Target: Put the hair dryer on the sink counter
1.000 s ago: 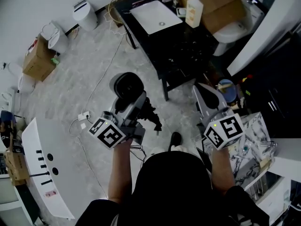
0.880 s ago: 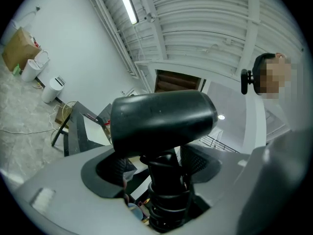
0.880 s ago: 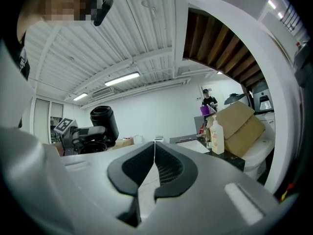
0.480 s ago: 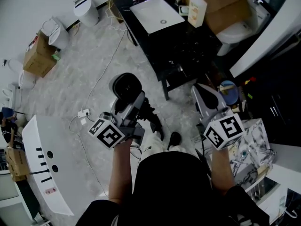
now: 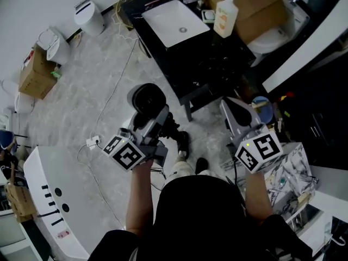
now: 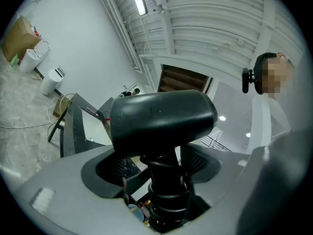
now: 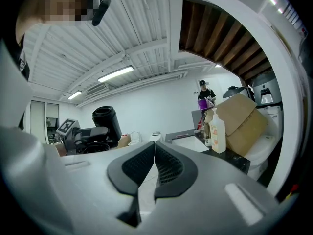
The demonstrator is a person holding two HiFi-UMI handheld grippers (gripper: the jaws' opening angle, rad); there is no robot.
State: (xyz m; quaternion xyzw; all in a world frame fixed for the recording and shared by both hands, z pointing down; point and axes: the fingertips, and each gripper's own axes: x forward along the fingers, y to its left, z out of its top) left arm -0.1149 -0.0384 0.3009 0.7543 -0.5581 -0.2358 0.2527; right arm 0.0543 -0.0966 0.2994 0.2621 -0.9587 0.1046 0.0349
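The black hair dryer [image 5: 145, 99] hangs over the floor, its handle clamped in my left gripper [image 5: 158, 122]. In the left gripper view the dryer's barrel [image 6: 161, 123] lies across above the jaws and the ribbed handle [image 6: 167, 192] runs down between them. My right gripper [image 5: 237, 116] is shut with nothing in it; its pads [image 7: 168, 168] meet in the right gripper view. The black sink counter [image 5: 212, 53] with a white basin [image 5: 175, 22] stands ahead, beyond both grippers. From the right gripper view the dryer [image 7: 106, 121] shows at the left and the counter [image 7: 230, 156] at the right.
A soap bottle [image 5: 225, 7] and a cardboard box [image 5: 255, 4] stand at the counter's far end, with a toilet [image 5: 272, 37] beside it. White bins [image 5: 87, 16] and a floor box [image 5: 35, 72] are at the left. A cable and power strip [image 5: 92, 142] lie on the marble floor. A white panel [image 5: 51, 200] is near left.
The person has stepped forward: a foot swung ahead and the floor and counter shifted in view. Both grippers keep their places in the view, the dryer still held.
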